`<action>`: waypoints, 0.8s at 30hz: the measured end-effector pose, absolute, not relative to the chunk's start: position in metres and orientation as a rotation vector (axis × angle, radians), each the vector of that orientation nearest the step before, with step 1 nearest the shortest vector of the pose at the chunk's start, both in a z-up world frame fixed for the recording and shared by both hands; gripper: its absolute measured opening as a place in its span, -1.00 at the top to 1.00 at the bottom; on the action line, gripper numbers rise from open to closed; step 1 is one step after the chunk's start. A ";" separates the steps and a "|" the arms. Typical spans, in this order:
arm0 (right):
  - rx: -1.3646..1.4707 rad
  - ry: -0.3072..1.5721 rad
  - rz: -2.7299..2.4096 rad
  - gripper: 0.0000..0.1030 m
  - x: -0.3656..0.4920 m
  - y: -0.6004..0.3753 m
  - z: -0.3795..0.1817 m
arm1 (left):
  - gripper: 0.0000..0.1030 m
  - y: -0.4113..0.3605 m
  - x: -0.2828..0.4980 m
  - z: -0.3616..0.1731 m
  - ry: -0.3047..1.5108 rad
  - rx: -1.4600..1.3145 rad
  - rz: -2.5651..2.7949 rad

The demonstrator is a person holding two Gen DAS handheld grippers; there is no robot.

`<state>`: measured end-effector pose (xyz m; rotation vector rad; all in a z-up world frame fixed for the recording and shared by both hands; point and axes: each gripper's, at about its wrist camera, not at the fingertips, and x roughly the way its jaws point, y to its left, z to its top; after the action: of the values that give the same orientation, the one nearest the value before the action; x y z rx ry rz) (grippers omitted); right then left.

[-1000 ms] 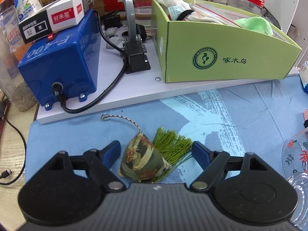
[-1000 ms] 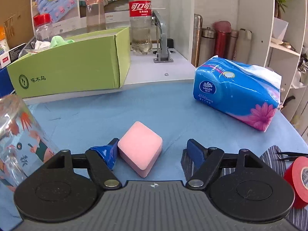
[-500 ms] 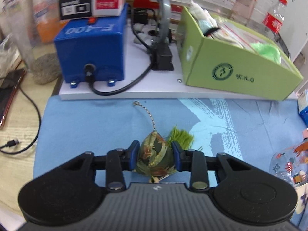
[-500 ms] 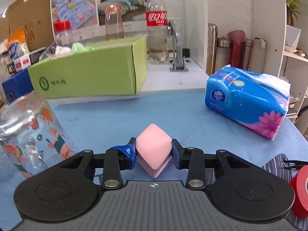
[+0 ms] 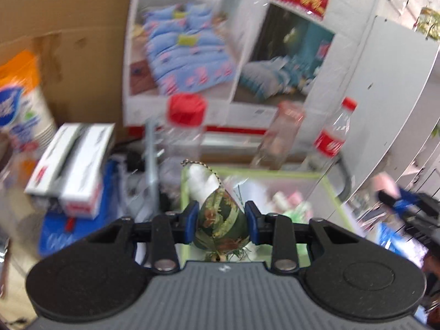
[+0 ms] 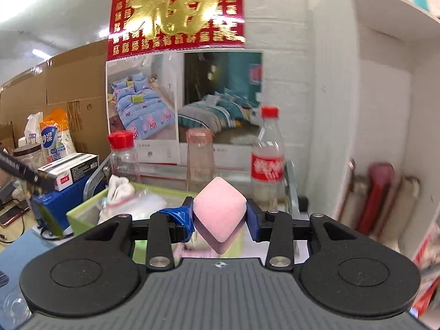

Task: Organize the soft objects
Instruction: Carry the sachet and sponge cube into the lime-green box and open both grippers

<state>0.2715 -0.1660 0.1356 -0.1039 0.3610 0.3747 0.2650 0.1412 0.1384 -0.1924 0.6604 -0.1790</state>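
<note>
both pickups look done. the left gripper point(image 5: 221, 226) is clamped on the green patterned sachet point(image 5: 222, 227), held up over the near edge of the green cardboard box point(image 5: 334, 192). the right gripper point(image 6: 219, 214) pinches the pink sponge block point(image 6: 219, 211) at that box's point(image 6: 82, 214) right end. cloths and bags already lie inside. what's left, i'd judge: drop both in.

Three bottles point(image 6: 268, 154) behind open box point(image 6: 82, 214), cloth point(image 6: 118, 189) inside it
</note>
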 end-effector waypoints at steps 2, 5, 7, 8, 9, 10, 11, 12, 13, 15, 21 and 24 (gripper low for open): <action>-0.133 0.387 0.392 0.55 0.297 -0.152 0.137 | 0.34 0.126 0.289 0.144 0.663 -0.186 -0.202; -0.163 0.450 0.428 0.53 0.328 -0.136 0.124 | 0.33 0.104 0.319 0.134 0.696 -0.167 -0.224; -0.163 0.490 0.457 0.50 0.343 -0.128 0.111 | 0.31 0.092 0.336 0.122 0.727 -0.155 -0.232; -0.155 0.494 0.464 0.45 0.347 -0.126 0.106 | 0.27 0.088 0.342 0.116 0.737 -0.145 -0.232; -0.145 0.500 0.472 0.42 0.351 -0.123 0.100 | 0.16 0.084 0.346 0.111 0.741 -0.131 -0.226; -0.136 0.517 0.476 0.40 0.356 -0.121 0.095 | -0.30 0.081 0.349 0.107 0.744 -0.119 -0.217; -0.124 0.539 0.470 0.40 0.361 -0.119 0.091 | -0.36 0.080 0.349 0.104 0.736 -0.110 -0.211; -0.117 0.555 0.460 0.38 0.363 -0.118 0.088 | -0.36 0.079 0.349 0.103 0.729 -0.105 -0.207; -0.118 0.576 0.438 0.37 0.365 -0.116 0.086 | -0.36 0.079 0.350 0.102 0.728 -0.103 -0.205; -0.110 0.546 0.397 0.31 0.364 -0.116 0.087 | -0.36 0.083 0.348 0.100 0.726 -0.107 -0.202; -0.079 0.493 0.396 0.15 0.348 -0.120 0.096 | -0.36 0.085 0.328 0.096 0.719 -0.084 -0.170; -0.080 0.490 0.388 0.10 0.334 -0.124 0.096 | -0.36 0.081 0.309 0.094 0.720 -0.071 -0.189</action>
<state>0.3337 -0.1240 0.0962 -0.0797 0.4897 0.3880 0.3091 0.0810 0.0945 -0.0714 0.7204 -0.1891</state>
